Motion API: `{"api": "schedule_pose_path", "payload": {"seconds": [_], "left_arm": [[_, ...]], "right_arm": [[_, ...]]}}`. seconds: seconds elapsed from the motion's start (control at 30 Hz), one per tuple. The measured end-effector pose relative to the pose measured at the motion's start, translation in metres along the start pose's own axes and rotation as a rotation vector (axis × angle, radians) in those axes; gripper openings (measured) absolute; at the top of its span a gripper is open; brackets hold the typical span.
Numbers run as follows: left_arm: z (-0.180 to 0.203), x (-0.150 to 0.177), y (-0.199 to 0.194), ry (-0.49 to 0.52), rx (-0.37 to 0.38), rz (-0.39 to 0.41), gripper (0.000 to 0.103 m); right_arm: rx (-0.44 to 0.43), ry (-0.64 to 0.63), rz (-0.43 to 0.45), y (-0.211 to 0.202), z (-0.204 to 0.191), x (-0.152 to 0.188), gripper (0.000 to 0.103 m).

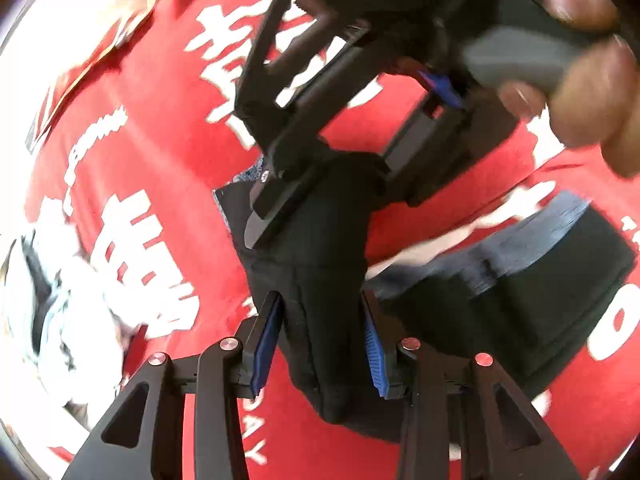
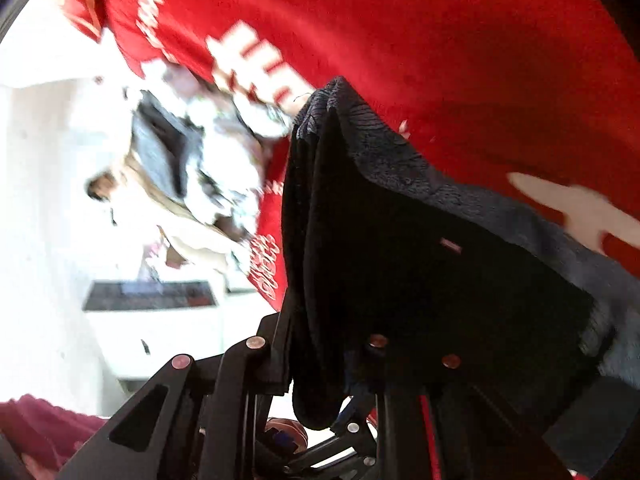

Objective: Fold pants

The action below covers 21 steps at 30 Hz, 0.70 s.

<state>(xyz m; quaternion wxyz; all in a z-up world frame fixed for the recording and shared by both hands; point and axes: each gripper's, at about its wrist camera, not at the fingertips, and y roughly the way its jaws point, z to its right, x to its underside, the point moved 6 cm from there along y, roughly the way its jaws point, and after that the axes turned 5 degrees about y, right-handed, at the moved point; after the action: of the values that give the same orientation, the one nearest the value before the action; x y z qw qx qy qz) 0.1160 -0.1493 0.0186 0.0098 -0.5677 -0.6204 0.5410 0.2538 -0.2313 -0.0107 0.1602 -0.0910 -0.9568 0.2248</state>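
The black pants (image 1: pixel 328 280) hang lifted over a red cloth. In the left wrist view my left gripper (image 1: pixel 320 340) is shut on a bunched fold of the pants between its blue pads (image 1: pixel 264 344). The right gripper (image 1: pixel 304 168) shows above it, clamped on the same fabric close by, with the person's hand (image 1: pixel 580 92) on its handle. In the right wrist view my right gripper (image 2: pixel 320 344) is shut on the pants (image 2: pixel 400 248), which drape over its right finger and hide it.
A red cloth with white lettering (image 1: pixel 160 160) covers the surface below. A pile of light and grey clothes (image 2: pixel 192 160) lies beyond its edge on a white surface. A maroon item (image 2: pixel 44 424) is at the lower left of the right wrist view.
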Motion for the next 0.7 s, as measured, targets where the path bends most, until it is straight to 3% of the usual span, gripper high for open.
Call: {"api": "schedule_pose_path", "payload": {"seconds": [0.2, 0.33, 0.6, 0.7], "left_arm": [[0.084, -0.055, -0.021, 0.084, 0.131, 0.067, 0.04], [0.147, -0.07, -0.02, 0.151, 0.21, 0.058, 0.039], [0.261, -0.061, -0.007, 0.283, 0.31, -0.006, 0.039], [0.283, -0.049, 0.0, 0.316, 0.329, -0.049, 0.039]], "right_arm": [[-0.053, 0.032, 0.175, -0.107, 0.043, 0.039, 0.024], [-0.053, 0.126, 0.258, -0.168, 0.108, 0.072, 0.024], [-0.018, 0.282, 0.307, -0.224, 0.226, 0.125, 0.023], [-0.006, 0.324, 0.301, -0.215, 0.259, 0.131, 0.023]]}}
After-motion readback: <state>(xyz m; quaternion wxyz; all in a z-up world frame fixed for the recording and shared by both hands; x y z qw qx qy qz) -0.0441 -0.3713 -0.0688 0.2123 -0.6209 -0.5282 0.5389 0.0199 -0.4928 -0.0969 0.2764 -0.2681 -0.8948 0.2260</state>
